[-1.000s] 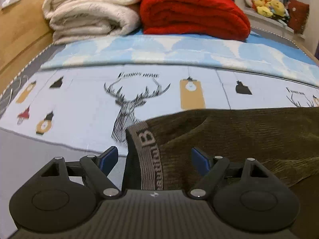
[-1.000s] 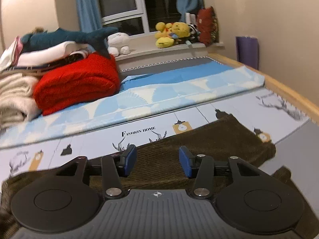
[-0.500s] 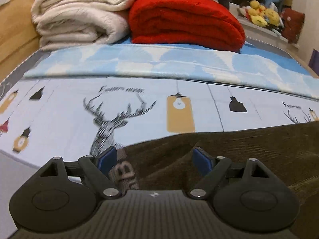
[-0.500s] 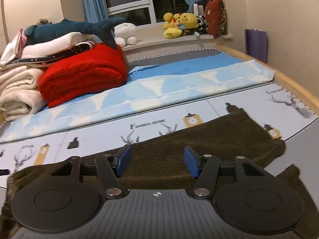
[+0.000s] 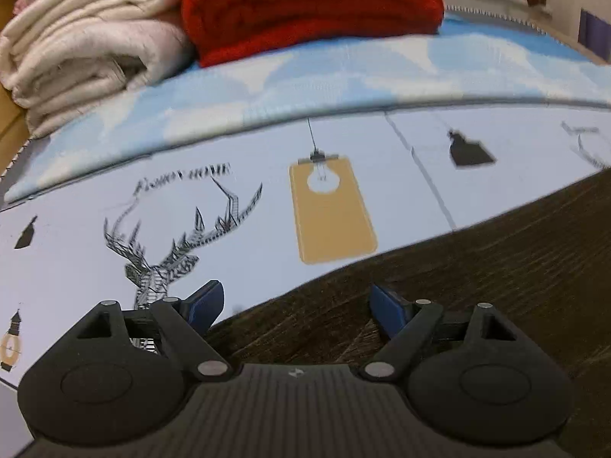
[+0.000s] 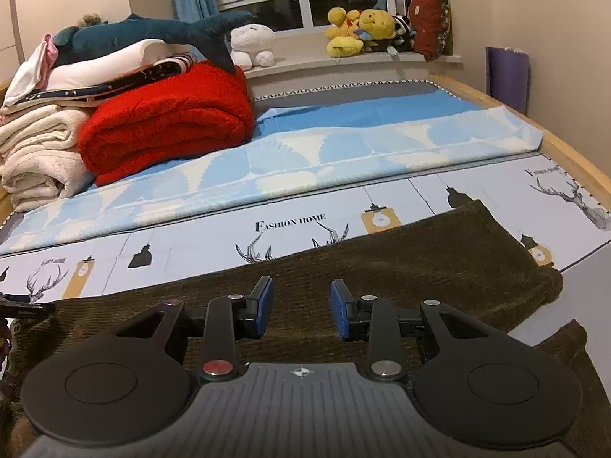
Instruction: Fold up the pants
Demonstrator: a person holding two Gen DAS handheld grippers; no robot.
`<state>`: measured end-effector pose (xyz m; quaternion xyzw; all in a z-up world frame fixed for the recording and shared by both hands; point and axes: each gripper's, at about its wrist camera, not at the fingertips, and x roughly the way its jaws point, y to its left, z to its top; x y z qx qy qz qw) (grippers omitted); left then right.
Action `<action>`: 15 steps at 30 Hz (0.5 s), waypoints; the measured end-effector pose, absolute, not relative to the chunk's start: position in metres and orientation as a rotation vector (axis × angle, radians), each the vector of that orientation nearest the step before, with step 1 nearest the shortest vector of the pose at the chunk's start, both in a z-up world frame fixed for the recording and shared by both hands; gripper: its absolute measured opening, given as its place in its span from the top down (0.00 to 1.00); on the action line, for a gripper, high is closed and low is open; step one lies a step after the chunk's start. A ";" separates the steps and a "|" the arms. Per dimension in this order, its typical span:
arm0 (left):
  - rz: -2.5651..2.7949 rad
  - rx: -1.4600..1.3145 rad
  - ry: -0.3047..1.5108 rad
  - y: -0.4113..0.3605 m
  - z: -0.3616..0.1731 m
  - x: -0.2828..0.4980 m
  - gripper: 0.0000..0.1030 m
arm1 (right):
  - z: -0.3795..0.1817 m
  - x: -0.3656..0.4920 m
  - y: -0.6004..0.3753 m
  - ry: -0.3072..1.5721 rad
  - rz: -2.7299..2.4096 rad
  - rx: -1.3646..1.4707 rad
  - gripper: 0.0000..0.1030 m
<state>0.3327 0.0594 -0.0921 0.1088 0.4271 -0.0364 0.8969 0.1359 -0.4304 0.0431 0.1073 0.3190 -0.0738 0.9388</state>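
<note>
Dark olive corduroy pants (image 6: 401,259) lie flat across the printed bedsheet (image 6: 198,240), legs running to the right, the far edge straight. In the left wrist view the pants (image 5: 477,267) fill the lower right. My left gripper (image 5: 296,305) is open and empty, low over the pants' far edge near the waist end; the waistband is hidden under it. My right gripper (image 6: 301,311) is open and empty, hovering over the middle of the pants. The left gripper's tip shows at the right wrist view's left edge (image 6: 23,307).
A folded red blanket (image 6: 168,122) and cream blankets (image 6: 38,156) are stacked at the back left, with a plush shark (image 6: 160,34) on top. Plush toys (image 6: 362,30) sit on the windowsill. The wooden bed frame (image 6: 573,168) runs along the right. A light blue sheet (image 6: 305,145) lies behind.
My left gripper has moved forward and right over the pants; the lettered waistband has dropped out of its view. My right gripper has risen and tilted, jaws still open.
</note>
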 end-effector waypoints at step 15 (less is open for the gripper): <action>-0.223 0.243 0.933 0.053 -0.083 0.325 0.88 | 0.031 0.137 -0.446 0.691 -0.208 0.183 0.66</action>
